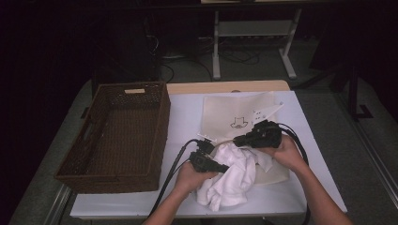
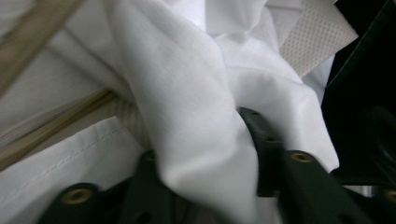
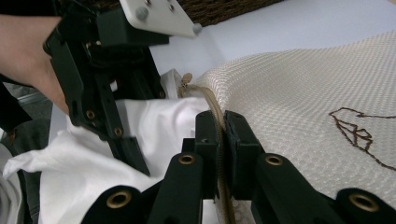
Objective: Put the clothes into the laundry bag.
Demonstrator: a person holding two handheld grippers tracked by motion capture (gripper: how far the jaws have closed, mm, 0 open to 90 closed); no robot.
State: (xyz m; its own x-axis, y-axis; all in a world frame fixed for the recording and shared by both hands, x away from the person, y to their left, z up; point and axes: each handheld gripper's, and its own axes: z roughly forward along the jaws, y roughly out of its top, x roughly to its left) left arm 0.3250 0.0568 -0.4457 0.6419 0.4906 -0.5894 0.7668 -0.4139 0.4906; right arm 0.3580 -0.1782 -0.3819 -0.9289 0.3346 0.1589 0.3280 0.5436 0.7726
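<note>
Work in hand: stuffing a white garment [image 1: 231,176] into a cream mesh laundry bag [image 1: 237,117] lying flat on the white table cover [image 1: 185,112]. The garment is sitting bunched at the bag's near, open edge, partly inside the mouth, most of it spilling toward the person.

Right gripper [image 3: 222,140]: its 2 jaws are pinching the bag's tan zipper edge [image 3: 212,105] tight between them, holding the mouth up. Left gripper [image 2: 210,154]: jaws standing narrow with a thick fold of garment between them; the fold is bulging over 1 jaw, but whether the pads are truly biting I cannot tell.

Risks, as I am judging them:
- Left grip looking loose; the fold could be slipping out mid-push, leaving the garment outside.
- Cloth could be snagging on the zipper edge, or getting pinched alongside it in the right jaws.
- If the right grip slackens, the mouth is collapsing flat and the garment is riding over the bag.
- The 2 grippers are working close together at the mouth; jaws could be knocking each other.

Around: a dark wicker basket [image 1: 117,136] is standing at the left, well apart from the bag. Cables [image 1: 171,171] are trailing from both grippers across the near edge and could be dragging on the cloth
</note>
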